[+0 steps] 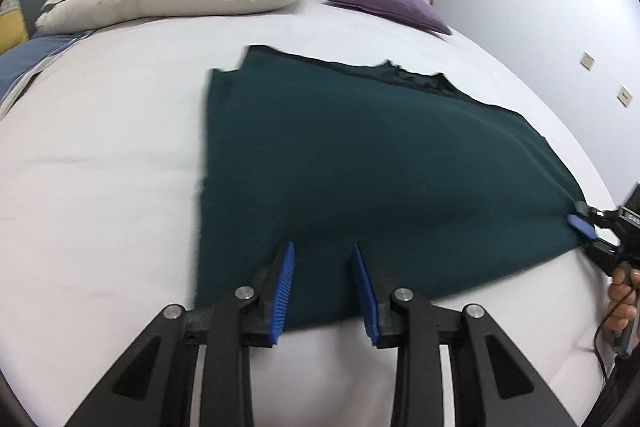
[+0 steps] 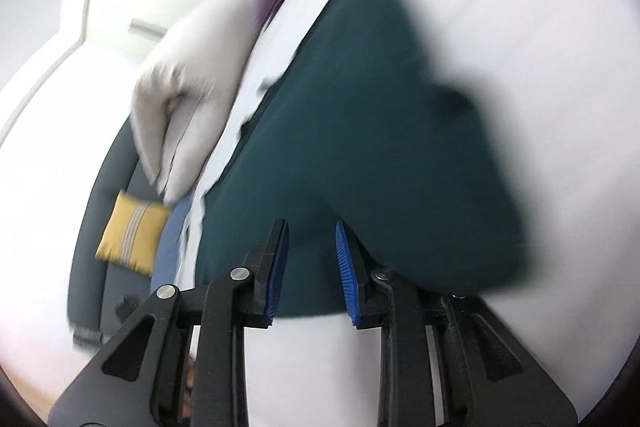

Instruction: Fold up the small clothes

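Garment [image 1: 360,163], dark green, is lying flat on bed [image 1: 100,167]. Left gripper [image 1: 324,291] and right gripper [image 2: 310,267] are hovering part-open over near hem, gripping nothing. Next, probably: pinching hem corners for first fold.

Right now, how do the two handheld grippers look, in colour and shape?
Both the left gripper and the right gripper have black angular frames with triangular cut-outs, round silver pivot bolts, and two fingers lined with ribbed blue pads. A thin dark cable hangs by the hand on the right gripper's black handle.
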Tool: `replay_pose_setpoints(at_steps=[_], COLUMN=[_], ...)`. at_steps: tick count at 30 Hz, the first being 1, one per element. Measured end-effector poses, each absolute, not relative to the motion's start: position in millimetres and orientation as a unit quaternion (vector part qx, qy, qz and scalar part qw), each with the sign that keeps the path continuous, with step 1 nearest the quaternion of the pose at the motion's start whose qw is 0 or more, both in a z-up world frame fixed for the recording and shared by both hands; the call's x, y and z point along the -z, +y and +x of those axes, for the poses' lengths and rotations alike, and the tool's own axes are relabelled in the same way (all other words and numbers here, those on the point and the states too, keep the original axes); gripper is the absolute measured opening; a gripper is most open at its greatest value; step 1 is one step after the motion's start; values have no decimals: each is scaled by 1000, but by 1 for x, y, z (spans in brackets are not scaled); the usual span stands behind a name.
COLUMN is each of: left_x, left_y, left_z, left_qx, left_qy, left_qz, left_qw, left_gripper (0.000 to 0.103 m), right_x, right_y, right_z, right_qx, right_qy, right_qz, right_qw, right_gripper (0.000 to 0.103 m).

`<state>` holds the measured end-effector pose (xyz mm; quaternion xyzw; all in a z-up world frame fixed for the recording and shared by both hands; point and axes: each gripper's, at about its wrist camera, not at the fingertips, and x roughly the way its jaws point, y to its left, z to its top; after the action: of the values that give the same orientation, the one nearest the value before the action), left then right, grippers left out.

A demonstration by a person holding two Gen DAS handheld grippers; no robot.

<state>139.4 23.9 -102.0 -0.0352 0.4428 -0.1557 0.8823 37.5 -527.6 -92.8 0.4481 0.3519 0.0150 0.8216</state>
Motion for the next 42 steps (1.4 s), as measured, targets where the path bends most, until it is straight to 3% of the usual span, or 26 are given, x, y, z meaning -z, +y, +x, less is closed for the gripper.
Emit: replay_pose_setpoints(at_steps=[8, 18, 32, 38, 42], left_x=[72, 104, 107, 108, 109], left_y=[-1, -24, -26, -27, -27], left_z=[146, 175, 171, 170, 170], left_qx=[118, 100, 100, 97, 97], left_qy=[414, 448, 448, 446, 445], left_qz=[7, 38, 49, 54, 54], left_qw=[903, 888, 887, 888, 889], left_gripper=[47, 55, 58, 58, 58], right_x=[48, 91, 92, 81, 76], right_y=[-468, -344, -523, -569, -592], right_z=[81, 188, 119, 74, 44], right_qx=[-86, -166, -39, 33, 75], right_qy=[360, 442, 321, 287, 279], right_qz=[391, 357, 458, 465, 468], right_qw=[843, 806, 828, 837, 835], right_gripper=[27, 30, 27, 30, 41])
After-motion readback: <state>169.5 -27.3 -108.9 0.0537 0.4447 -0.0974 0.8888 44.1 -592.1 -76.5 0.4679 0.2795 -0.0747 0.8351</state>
